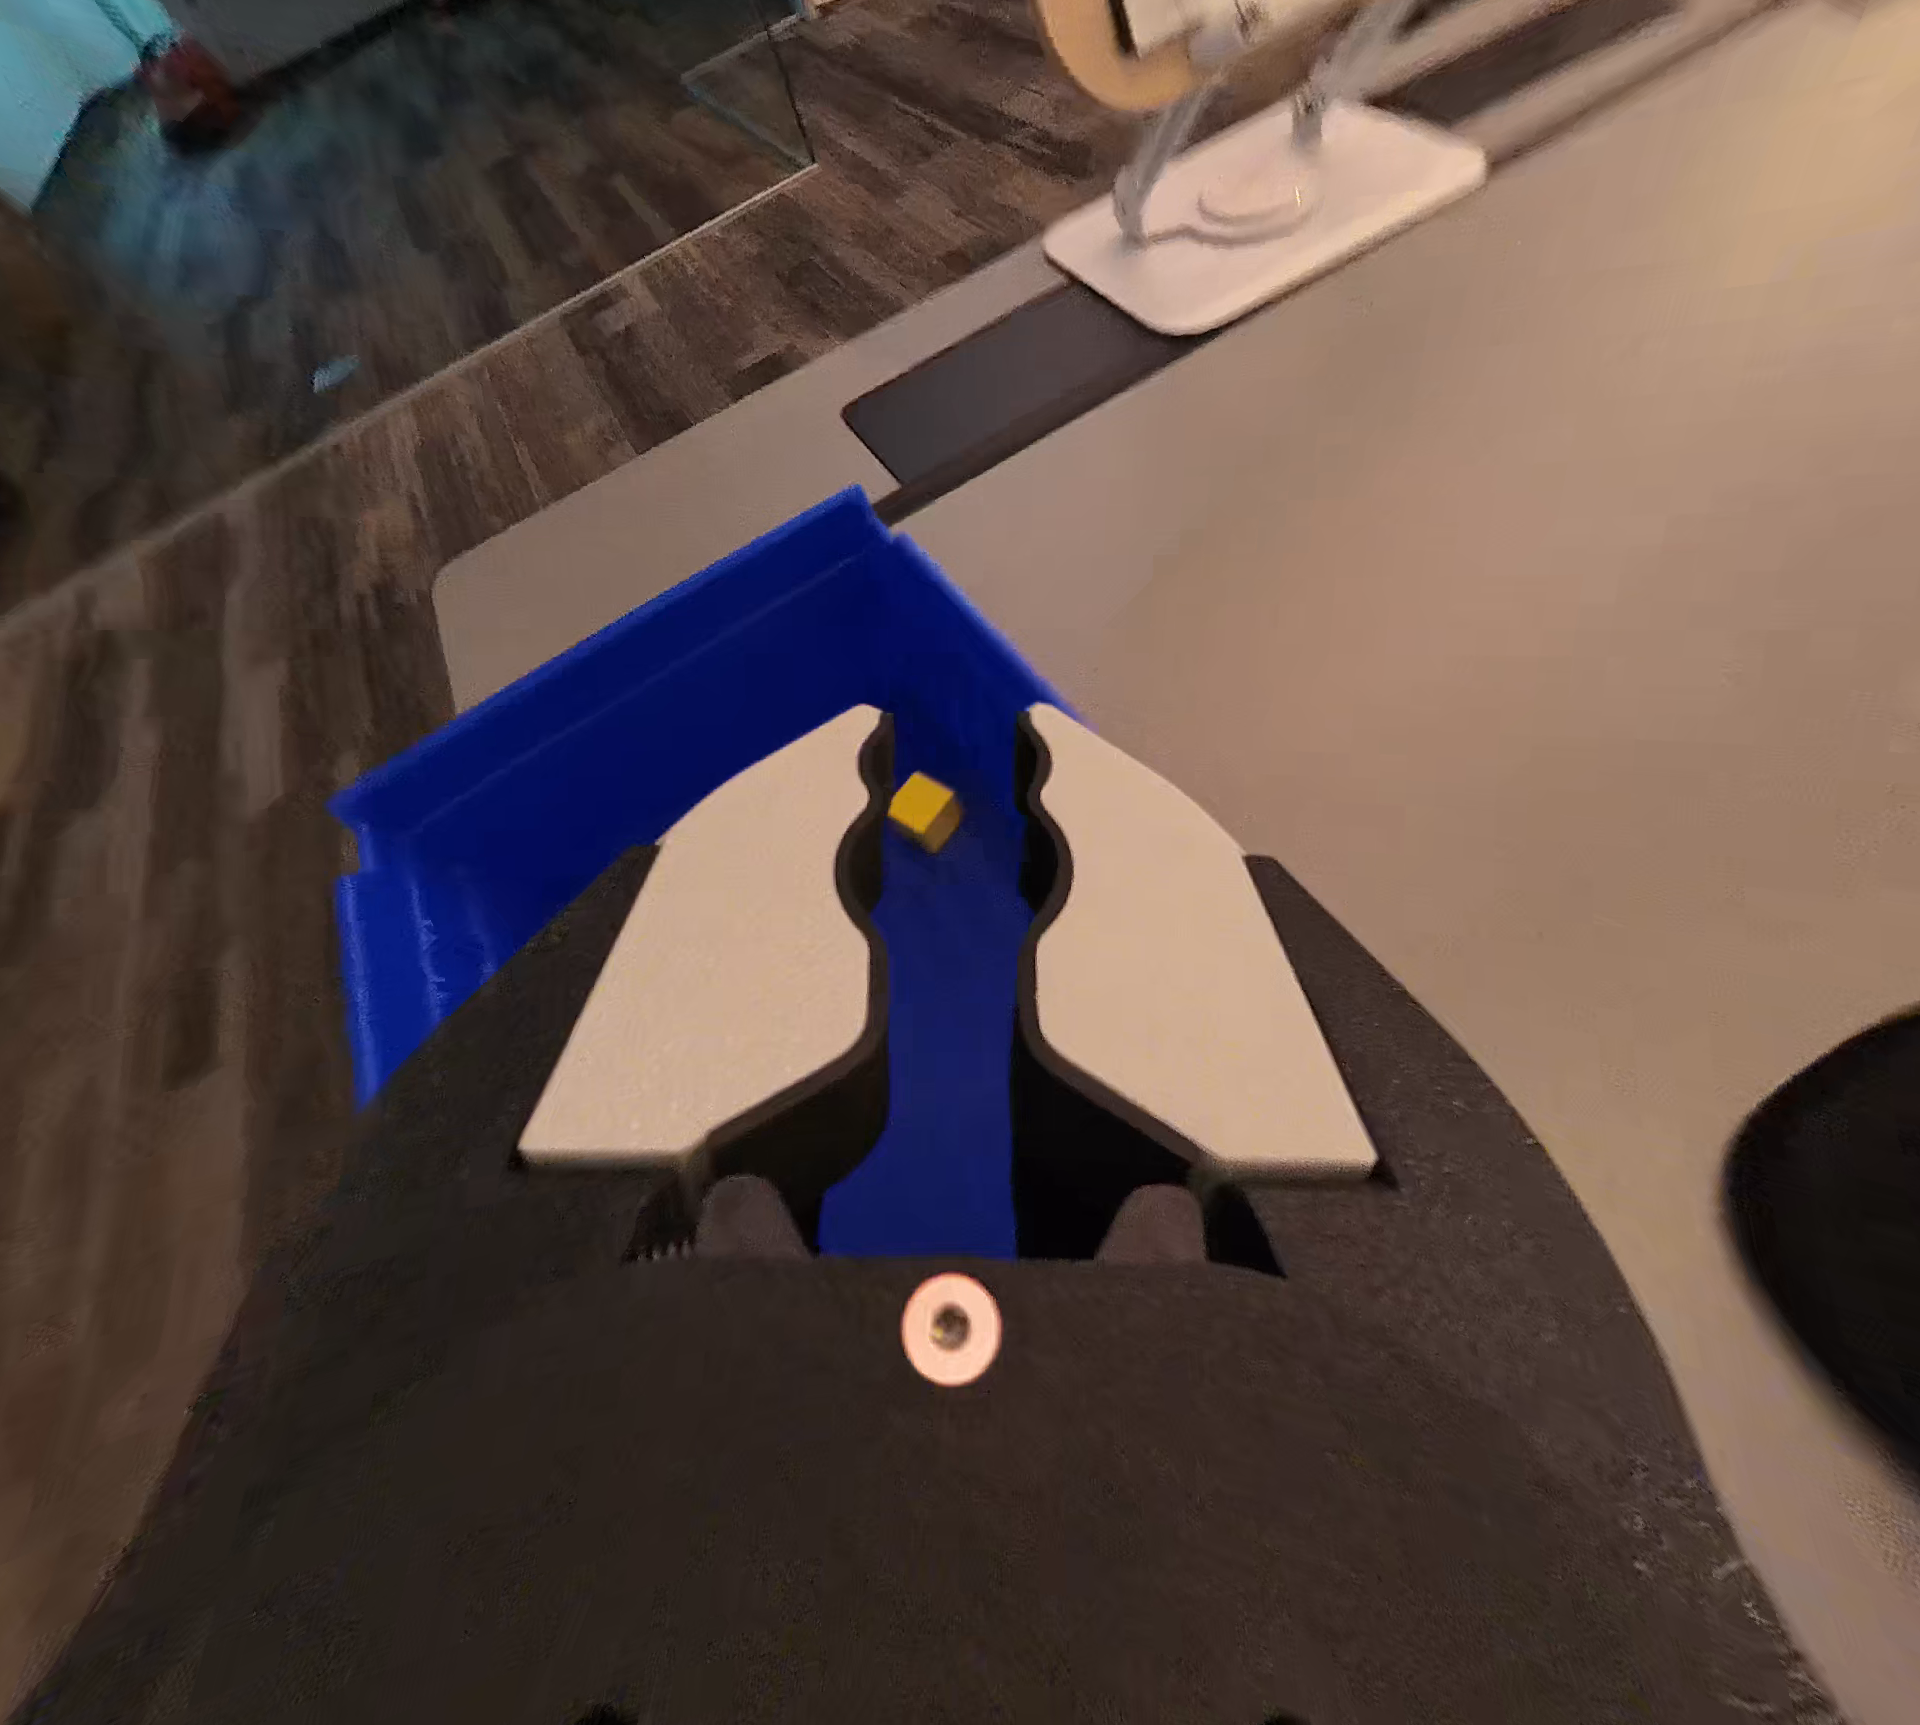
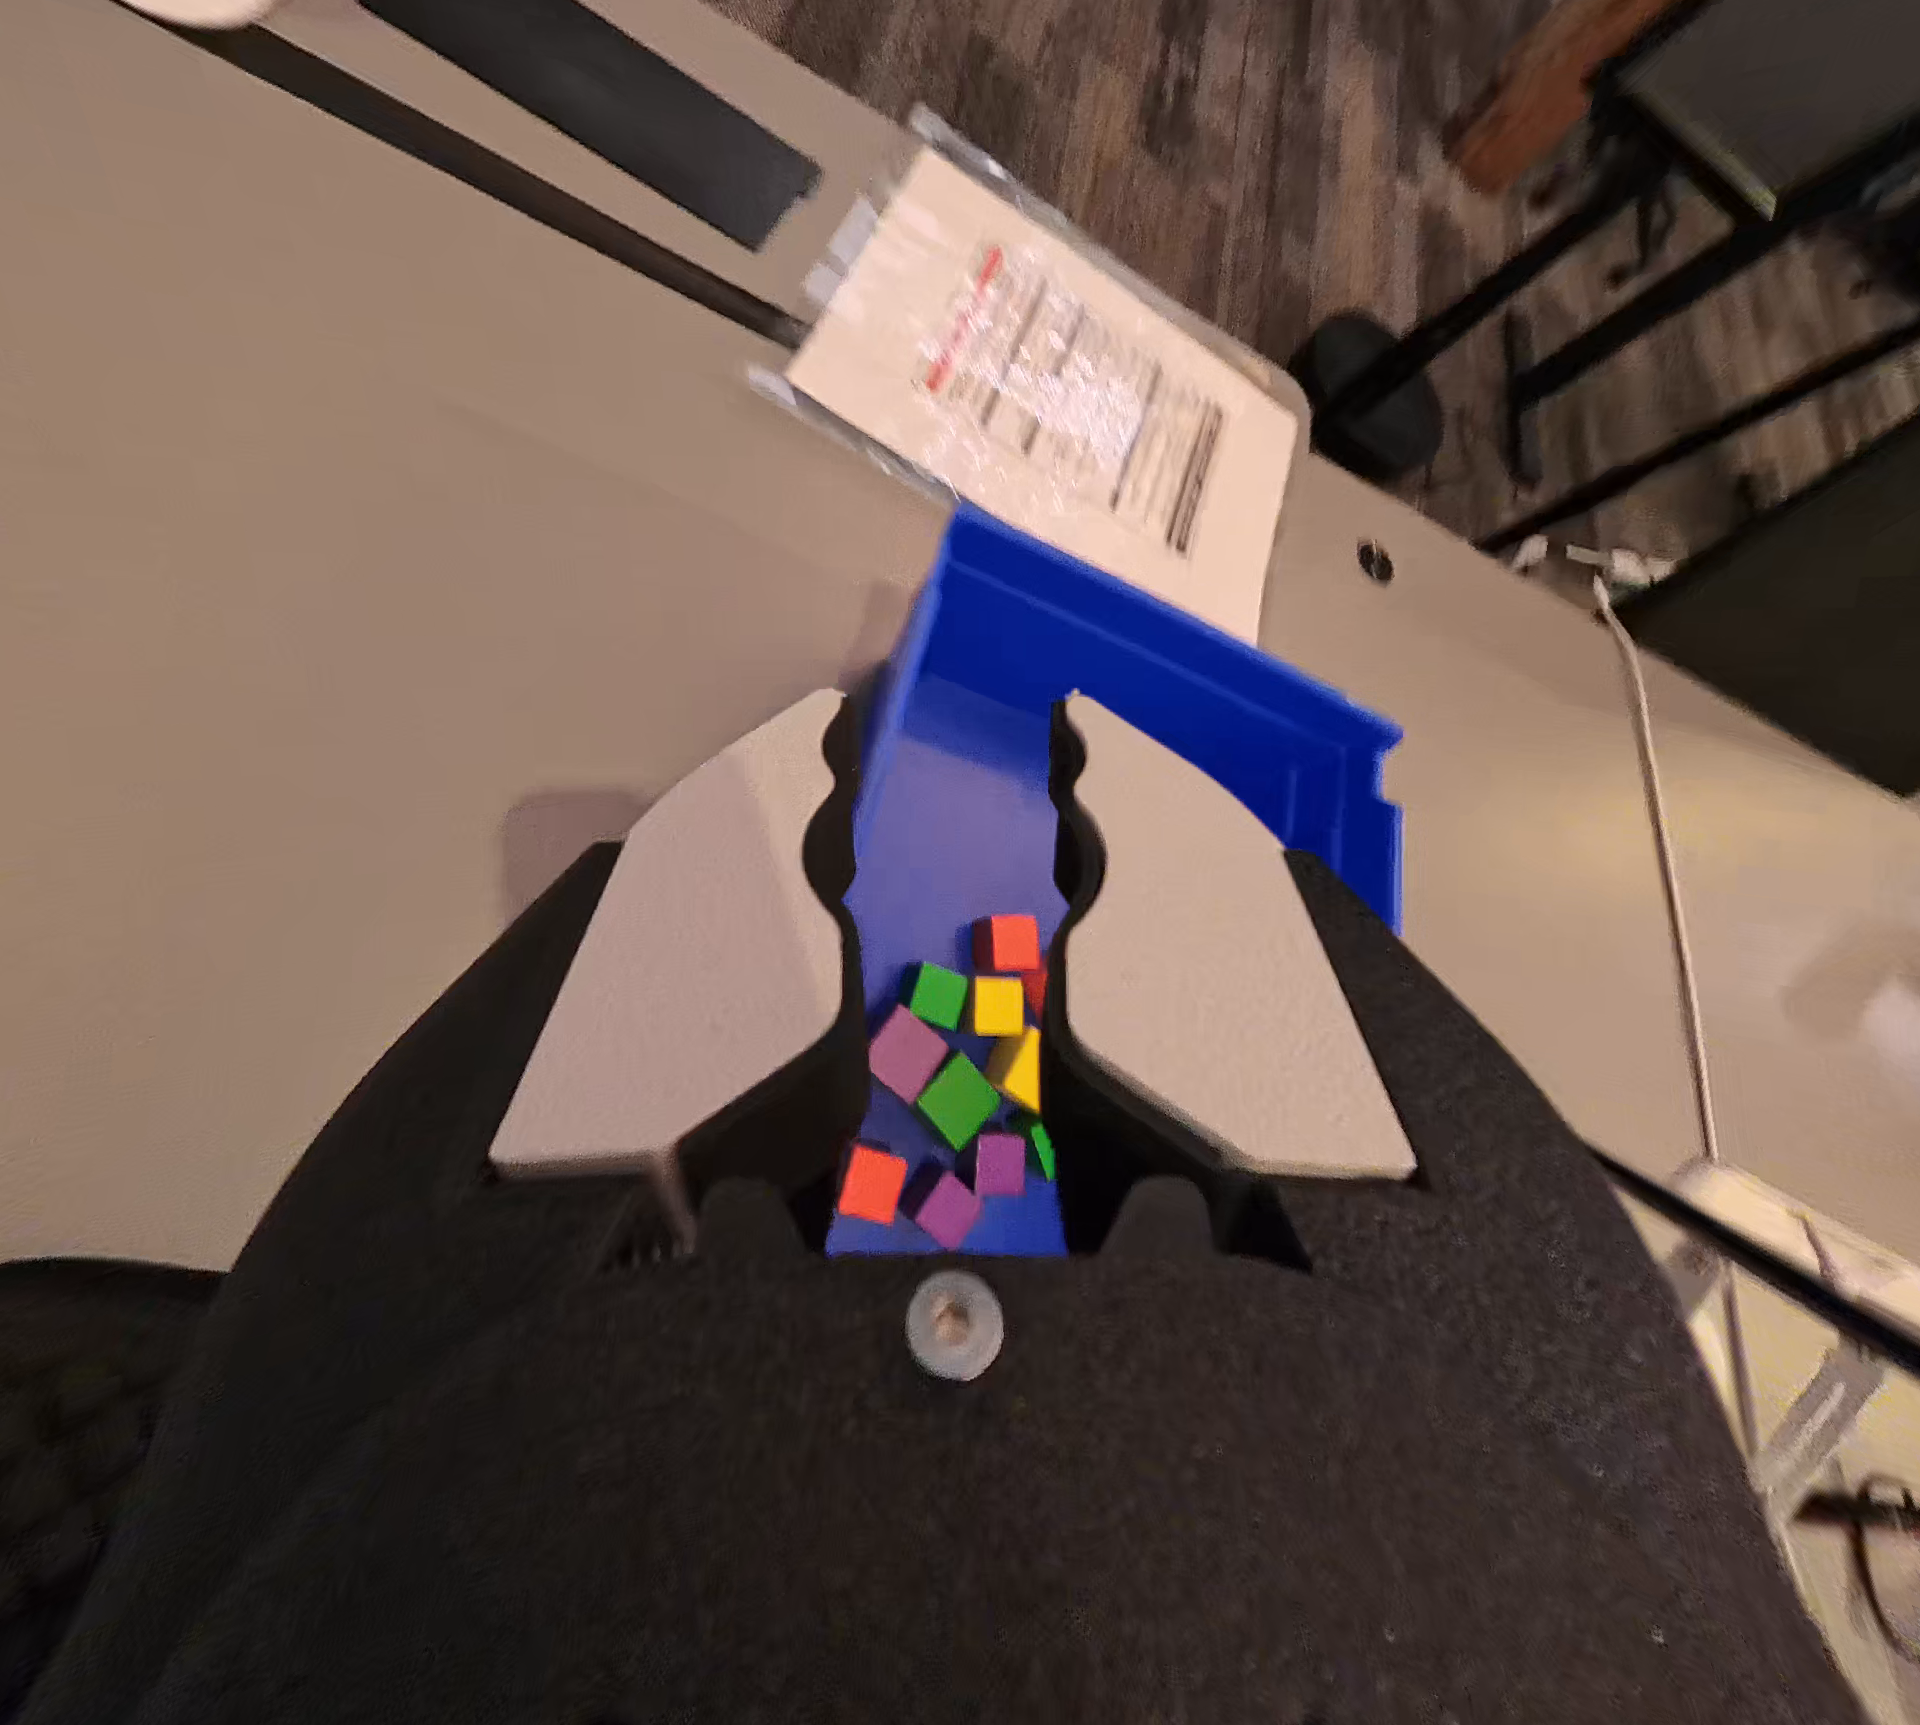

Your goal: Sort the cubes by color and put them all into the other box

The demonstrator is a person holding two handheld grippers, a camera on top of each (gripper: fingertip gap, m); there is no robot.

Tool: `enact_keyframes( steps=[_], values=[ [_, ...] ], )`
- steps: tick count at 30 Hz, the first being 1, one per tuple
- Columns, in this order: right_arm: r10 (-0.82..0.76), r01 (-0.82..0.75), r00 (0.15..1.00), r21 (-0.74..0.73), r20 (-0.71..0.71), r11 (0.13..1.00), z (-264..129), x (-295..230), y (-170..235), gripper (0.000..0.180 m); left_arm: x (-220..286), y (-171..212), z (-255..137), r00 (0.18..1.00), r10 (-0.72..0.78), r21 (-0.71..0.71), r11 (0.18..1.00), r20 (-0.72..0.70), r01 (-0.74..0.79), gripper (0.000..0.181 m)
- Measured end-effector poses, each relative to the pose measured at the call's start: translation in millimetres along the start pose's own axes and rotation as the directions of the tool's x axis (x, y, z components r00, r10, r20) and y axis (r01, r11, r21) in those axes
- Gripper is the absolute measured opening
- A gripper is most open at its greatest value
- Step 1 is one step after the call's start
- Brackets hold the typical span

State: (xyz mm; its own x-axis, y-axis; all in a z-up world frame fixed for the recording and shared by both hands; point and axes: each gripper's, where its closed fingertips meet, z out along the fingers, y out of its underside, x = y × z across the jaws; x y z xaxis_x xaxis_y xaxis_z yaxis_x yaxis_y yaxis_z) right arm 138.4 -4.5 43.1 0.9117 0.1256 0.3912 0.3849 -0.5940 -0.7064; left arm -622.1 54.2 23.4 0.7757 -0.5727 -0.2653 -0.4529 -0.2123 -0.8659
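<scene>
In the left wrist view my left gripper [image 1: 951, 719] is open and empty above a blue box [image 1: 644, 740]. One yellow cube [image 1: 923, 811] lies on that box's floor near the far corner, between my fingertips and below them. In the right wrist view my right gripper [image 2: 951, 704] is open and empty above a second blue box [image 2: 1164, 657]. Several cubes lie in a loose pile on its floor: an orange cube [image 2: 1008, 941], a yellow cube [image 2: 998, 1005], a green cube [image 2: 958, 1100], a purple cube [image 2: 906, 1052] and more. My fingers hide parts of both boxes.
Both boxes stand on a beige table [image 1: 1455, 636]. A white stand base [image 1: 1268, 221] and a dark slot [image 1: 1008, 382] lie at the back. A printed sheet in a plastic sleeve [image 2: 1049, 387] lies behind the right box. A white cable [image 2: 1673, 844] runs along the right. Wood-pattern floor lies beyond the edges.
</scene>
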Motion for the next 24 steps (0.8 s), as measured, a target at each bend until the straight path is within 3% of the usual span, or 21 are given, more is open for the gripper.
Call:
enact_keyframes(
  steps=[4,8,13,18,24],
  values=[
    [-0.047,0.036,0.996,0.131,0.081,0.991,-12,-35,-41,0.034,-8,47,19,0.981,0.172,-0.179,0.966,-0.087,-0.185,0.024],
    [-0.116,0.082,0.98,0.201,0.163,0.976,-12,-72,-67,0.034,-5,73,52,0.963,0.189,-0.266,0.935,-0.19,-0.236,0.032],
    [-0.189,0.162,0.962,0.147,0.196,0.976,0,-96,-66,0.035,2,84,94,0.936,0.206,-0.273,0.919,-0.285,-0.285,0.041],
    [-0.198,0.177,0.948,0.104,0.249,0.979,6,-107,-57,0.032,2,100,120,0.892,0.289,-0.305,0.865,-0.347,-0.399,0.038],
    [-0.186,0.163,0.946,0.109,0.265,0.981,6,-105,-55,0.032,-10,109,132,0.913,0.217,-0.349,0.873,-0.346,-0.34,0.042]
  ],
)
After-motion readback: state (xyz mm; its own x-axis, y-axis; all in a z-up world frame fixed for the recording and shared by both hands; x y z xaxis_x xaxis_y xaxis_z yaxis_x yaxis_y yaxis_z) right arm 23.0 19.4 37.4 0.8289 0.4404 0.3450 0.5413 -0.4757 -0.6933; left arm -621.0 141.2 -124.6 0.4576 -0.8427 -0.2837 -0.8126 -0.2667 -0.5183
